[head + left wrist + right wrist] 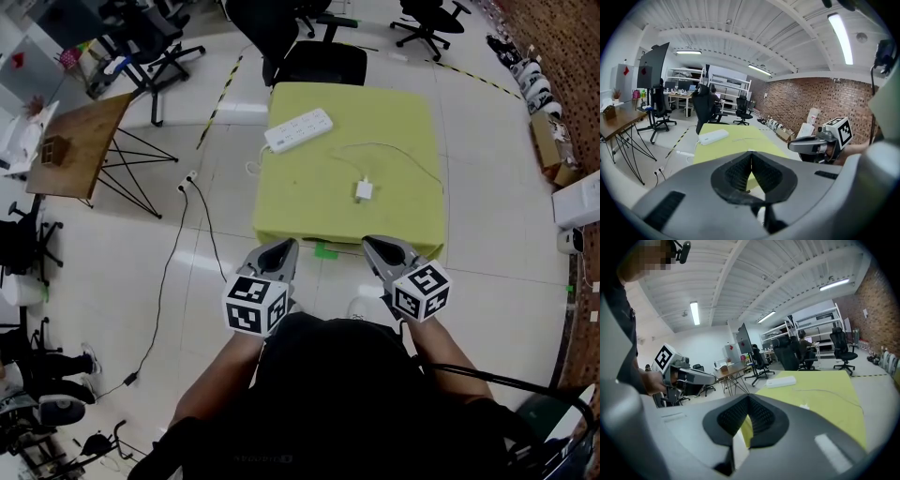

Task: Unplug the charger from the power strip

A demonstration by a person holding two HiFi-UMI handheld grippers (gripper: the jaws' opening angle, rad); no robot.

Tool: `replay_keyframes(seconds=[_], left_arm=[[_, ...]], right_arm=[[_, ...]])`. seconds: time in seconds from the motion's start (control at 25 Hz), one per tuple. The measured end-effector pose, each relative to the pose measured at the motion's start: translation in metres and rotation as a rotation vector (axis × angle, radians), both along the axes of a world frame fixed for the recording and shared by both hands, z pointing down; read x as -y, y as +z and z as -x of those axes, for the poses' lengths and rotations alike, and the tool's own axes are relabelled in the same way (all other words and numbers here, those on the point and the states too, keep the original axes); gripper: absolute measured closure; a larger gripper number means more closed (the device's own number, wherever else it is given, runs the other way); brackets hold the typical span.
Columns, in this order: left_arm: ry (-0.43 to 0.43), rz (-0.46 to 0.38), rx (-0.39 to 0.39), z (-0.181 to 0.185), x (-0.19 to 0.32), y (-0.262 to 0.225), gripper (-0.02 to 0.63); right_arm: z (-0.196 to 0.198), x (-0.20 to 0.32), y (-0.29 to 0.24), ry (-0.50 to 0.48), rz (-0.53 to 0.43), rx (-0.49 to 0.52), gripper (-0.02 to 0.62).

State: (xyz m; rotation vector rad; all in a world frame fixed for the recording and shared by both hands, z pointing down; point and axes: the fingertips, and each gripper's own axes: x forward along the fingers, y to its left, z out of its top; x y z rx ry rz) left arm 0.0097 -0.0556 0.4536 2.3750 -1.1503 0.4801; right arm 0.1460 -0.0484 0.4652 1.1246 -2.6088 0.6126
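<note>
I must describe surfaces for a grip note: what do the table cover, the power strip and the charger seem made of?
Table cover: probably cloth, matte yellow-green; it hangs over the edges without shine.
Power strip: likely hard plastic, smooth white, rounded moulded corners.
Charger: likely white plastic too; finish too small to tell.

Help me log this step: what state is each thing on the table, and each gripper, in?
power strip: on the far side of the table, no charger in it
charger: unplugged, lying on the table apart from the power strip
cable: loose, curved across the table
left gripper: jaws shut, empty
right gripper: jaws shut, empty
</note>
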Motion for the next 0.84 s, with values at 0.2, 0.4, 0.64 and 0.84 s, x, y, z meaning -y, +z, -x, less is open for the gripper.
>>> replay_keyframes(seconds=[0.2,0.4,0.64,0.84], left_arm=[[0.003,0.0,-0.002,0.004,0.002,0.001,0.6],[0.009,-0.002,-0.007,0.004,0.006,0.001,0.6],[0.017,0.0,-0.012,0.005,0.009,0.003,0.6],[0.025,0.005,-0.018,0.008,0.011,0.005,0.6]], right_arm=[[0.001,0.002,0.002,0.009,0.004,-0.003,0.595],[0.001,0.003,0.002,0.013,0.008,-0.013,0.595],[0.002,0.006,0.001,0.012,0.007,-0.025,0.595],[0.006,0.007,0.001,0.009,0.013,-0.036,0.595]])
